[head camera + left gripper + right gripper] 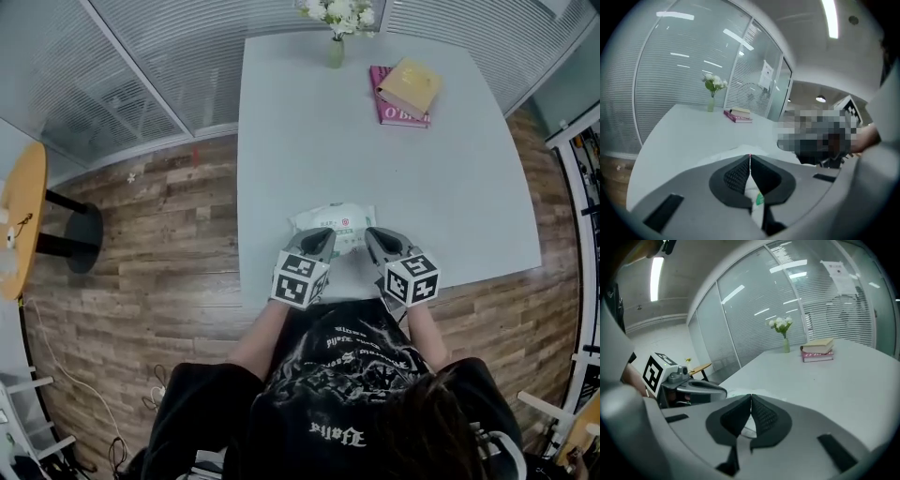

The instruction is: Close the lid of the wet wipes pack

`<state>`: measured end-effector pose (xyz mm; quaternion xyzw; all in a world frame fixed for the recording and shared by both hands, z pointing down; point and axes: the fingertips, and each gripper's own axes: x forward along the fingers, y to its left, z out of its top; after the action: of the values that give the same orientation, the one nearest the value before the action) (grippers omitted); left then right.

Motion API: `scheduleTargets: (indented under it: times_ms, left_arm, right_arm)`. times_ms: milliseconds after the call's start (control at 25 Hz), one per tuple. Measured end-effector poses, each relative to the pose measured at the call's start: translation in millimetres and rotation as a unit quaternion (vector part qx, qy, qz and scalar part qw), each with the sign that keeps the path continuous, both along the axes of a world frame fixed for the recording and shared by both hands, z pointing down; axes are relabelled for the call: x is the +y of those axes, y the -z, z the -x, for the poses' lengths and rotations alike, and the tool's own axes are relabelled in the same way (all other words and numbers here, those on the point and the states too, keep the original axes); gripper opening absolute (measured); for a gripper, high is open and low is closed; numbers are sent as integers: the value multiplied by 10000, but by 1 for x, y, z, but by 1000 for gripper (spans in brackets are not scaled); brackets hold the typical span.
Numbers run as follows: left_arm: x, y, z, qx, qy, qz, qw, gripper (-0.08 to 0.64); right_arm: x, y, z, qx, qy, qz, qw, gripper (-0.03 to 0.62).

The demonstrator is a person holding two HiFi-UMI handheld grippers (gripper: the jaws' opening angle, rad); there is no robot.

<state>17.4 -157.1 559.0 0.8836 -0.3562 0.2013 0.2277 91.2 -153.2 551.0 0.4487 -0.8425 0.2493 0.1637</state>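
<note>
The white wet wipes pack (330, 219) with green print lies near the table's front edge. Both grippers stand at its near side. My left gripper (322, 236) is at the pack's middle. In the left gripper view its jaws (750, 158) are shut, with white and green wrapper caught between the pads, and the pack (733, 152) rises in a ridge to the tips. My right gripper (374, 236) hangs over the pack's right end, shut (750, 396) with nothing between the pads. The lid is hidden behind the grippers.
At the far end of the white table (450, 187) lie two stacked books (405, 91) and a small vase of white flowers (336, 37). A round wooden side table (19, 216) stands off to the left on the wood floor. Glass partitions with blinds close off the back.
</note>
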Motion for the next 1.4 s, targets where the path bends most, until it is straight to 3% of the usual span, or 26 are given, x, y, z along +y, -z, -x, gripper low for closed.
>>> scheduleTargets:
  times_ms: [200, 320, 480, 640, 1040, 1400]
  left_arm:
    - [2, 56, 36, 534, 470, -819, 9941, 9]
    - [12, 87, 58, 824, 582, -1113, 9887, 9]
    - [20, 104, 82, 684, 840, -1470, 9832, 9]
    - [28, 105, 85, 632, 869, -1586, 9815, 9]
    - [30, 119, 84, 610, 839, -1834, 9775, 9]
    - [29, 123, 90, 598, 1027, -1920, 9742, 9]
  right_arm:
    - [0, 40, -21, 162, -360, -706, 9967, 2]
    - [3, 74, -30, 189, -680, -1277, 9893, 0]
    - [13, 103, -36, 212, -1160, -1752, 9774, 0]
    - [21, 103, -41, 278, -1503, -1814, 9714, 0]
    - [26, 111, -29, 685, -1359, -1963, 9687, -2]
    - [28, 109, -39, 571, -1581, -1878, 9677, -2]
